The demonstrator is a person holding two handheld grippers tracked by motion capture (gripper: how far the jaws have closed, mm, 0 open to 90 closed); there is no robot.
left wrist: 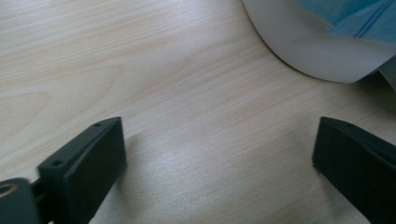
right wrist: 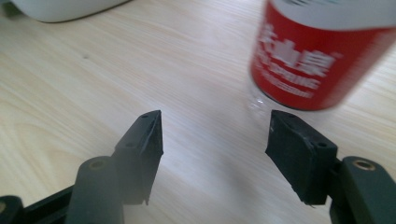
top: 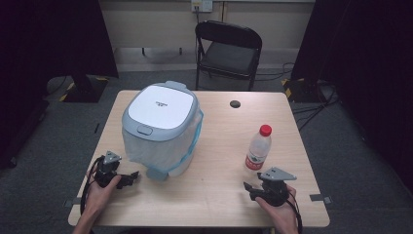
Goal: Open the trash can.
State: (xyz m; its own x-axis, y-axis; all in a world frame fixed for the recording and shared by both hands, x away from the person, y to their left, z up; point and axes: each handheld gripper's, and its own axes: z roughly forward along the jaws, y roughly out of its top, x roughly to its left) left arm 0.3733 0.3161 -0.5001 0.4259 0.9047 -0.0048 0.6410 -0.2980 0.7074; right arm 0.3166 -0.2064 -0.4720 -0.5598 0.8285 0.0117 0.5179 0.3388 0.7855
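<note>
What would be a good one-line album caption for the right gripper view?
Open right gripper low over the wooden table, nearing a red-labelled water bottle.

The bottle (right wrist: 317, 65) has a red label (right wrist: 303, 70) with white Chinese letters and the word "SPRING" under them (blurry). The bin lid's (top: 163, 105) small print is too tiny to read.

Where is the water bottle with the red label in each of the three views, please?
High view: the water bottle stands upright at right of centre on the table, just beyond the right gripper.
Left gripper view: the bottle is not in it.
Right gripper view: its red label fills the upper right corner, ahead of the open jaws.
Shared landmark: the white bin, whose base sits upper right in the left gripper view and upper left in the right gripper view.
</note>
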